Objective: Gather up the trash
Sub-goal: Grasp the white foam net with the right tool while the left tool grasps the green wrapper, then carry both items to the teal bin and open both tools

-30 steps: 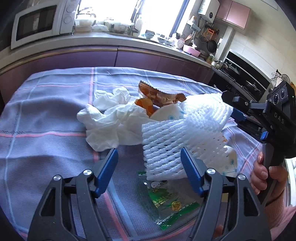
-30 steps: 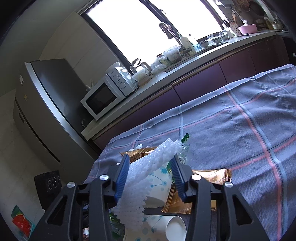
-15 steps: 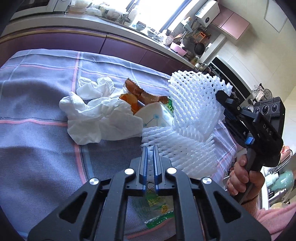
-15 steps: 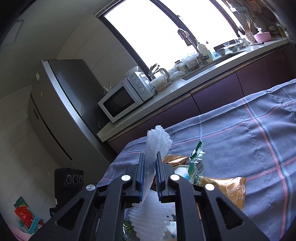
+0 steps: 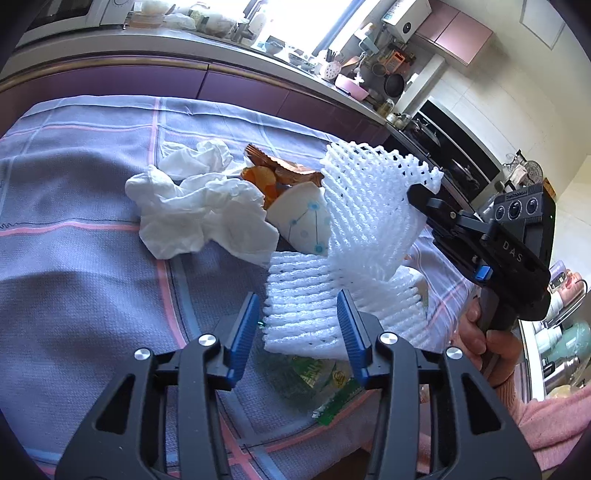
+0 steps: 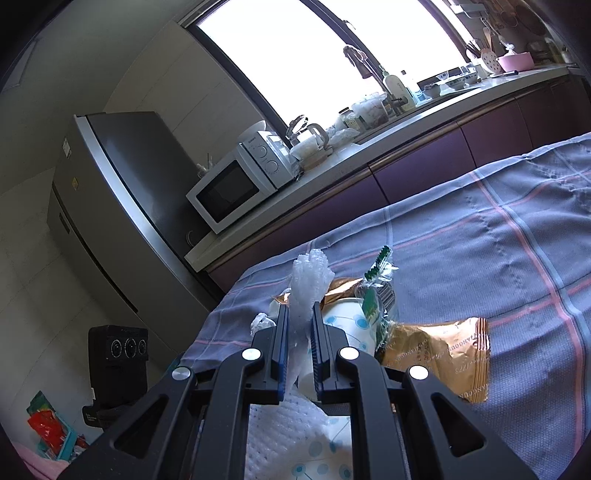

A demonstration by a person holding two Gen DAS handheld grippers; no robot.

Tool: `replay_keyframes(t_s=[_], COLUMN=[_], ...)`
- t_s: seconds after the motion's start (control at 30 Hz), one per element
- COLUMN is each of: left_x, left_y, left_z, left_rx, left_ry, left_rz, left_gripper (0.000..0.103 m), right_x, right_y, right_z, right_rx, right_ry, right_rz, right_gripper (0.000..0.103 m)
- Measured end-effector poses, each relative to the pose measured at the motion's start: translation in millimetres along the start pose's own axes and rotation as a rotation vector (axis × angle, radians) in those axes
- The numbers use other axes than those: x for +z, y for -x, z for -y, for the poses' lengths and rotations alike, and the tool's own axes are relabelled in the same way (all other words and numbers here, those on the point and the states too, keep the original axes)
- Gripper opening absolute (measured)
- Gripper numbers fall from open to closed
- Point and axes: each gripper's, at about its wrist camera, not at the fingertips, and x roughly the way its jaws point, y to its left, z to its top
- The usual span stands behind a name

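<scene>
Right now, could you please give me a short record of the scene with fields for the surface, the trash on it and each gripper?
surface: checked cloth on a table
trash: crumpled tissue, foam net, paper cup, gold wrapper, green wrapper
right gripper: shut on the foam net, lifting one end
left gripper: fingers just opening, either side of the net's lower end, not pressing it

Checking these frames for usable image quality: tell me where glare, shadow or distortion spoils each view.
Left wrist view: the window blows out white, the counter edge bows from fisheye, and a soft shadow darkens the tablecloth at left. Right wrist view: the window is fully overexposed, the fridge leans and curves, and the foam net between the jaws looks sharp.
</scene>
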Motion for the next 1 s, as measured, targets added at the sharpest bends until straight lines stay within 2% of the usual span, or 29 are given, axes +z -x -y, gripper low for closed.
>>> replay_keyframes(t_s=[0.07,0.1,0.13,0.37,0.5,0.6,0.8,1.0], left_x=[1.3,2.6,3.7,0.8,0.8,0.1,-11.3,-29.7], left_y=[-2.0,-2.8,-3.7,23.2,61.1,97.5,176.9,253.0], left_z=[-0.7,-2.0,-4.2,-12.9,-12.7,-16.6,-41.0,-76.7], left_rx=[-0.019,-0.018,-0.017,-0.015,-0.011,0.021,0.151,0.341], left_ry=[0.010,0.016,0.026,0.070,0.076,0.085,0.123,0.190], left_rz=[-0.013,-0.016,-0.020,0.064,0.146,0.219,0.343,0.442], left_gripper=[0.037,0.020,0.010,0.007,0.006,0.006,0.006,0.006], right_x=[-1.5,-1.7,-1.7,3.7,9.0,12.9,14.7,3.1], right_y=[-1.5,-1.8,-2.2,-3.9,-6.8,-13.9,-46.8,-105.1], right_z=[1.1,0.3,-1.0,-21.6,-42.8,-62.1,-112.0,-168.0], right_rx=[0.001,0.004,0.008,0.050,0.107,0.163,0.289,0.431], right_ry=[-0.003,-0.002,0.001,0.047,0.083,0.107,0.169,0.199], right_rz=[-0.003,-0.004,-0.003,0.000,0.003,-0.005,-0.059,-0.162], right_gripper=[0.010,0.010,0.010,0.010,0.010,0.010,0.010,0.010])
